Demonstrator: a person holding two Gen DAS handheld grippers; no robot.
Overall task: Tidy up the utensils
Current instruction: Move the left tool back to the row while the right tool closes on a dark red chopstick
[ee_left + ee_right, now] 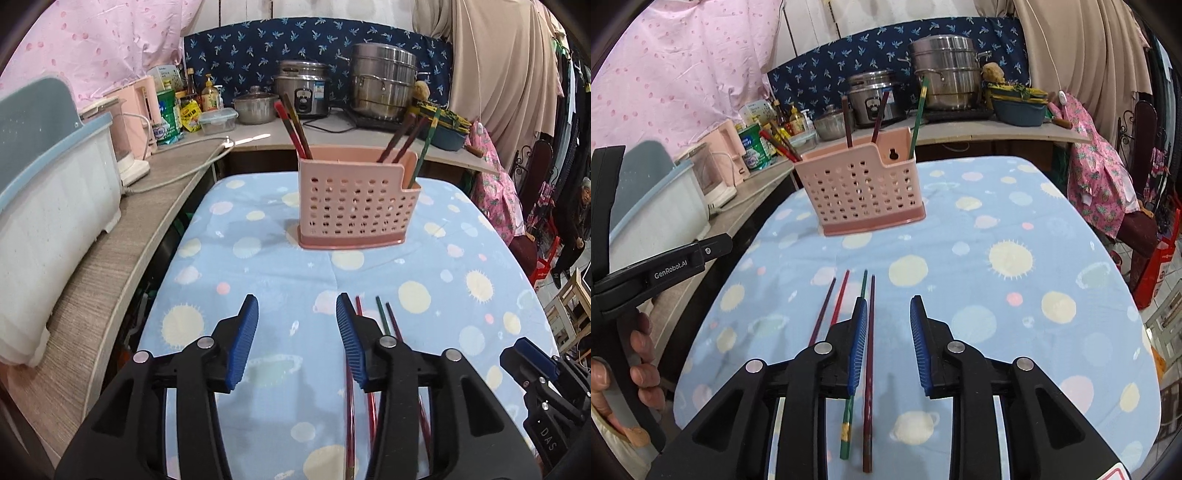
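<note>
Left gripper (297, 310) jaws apart, nothing between the pads. Right gripper (888, 312) jaws apart too, above a dark red chopstick (868, 369) without pinching it. Four loose chopsticks (846, 317) lie side by side on the blue dotted tablecloth (1015, 295). Pink perforated utensil holder (862, 188) stands farther back, with five chopsticks upright in it.

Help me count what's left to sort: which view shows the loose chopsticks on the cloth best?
The right wrist view: four chopsticks lie side by side, largely uncovered. In the left wrist view the left gripper hides most of them; only some tips and bits of shaft show.
</note>
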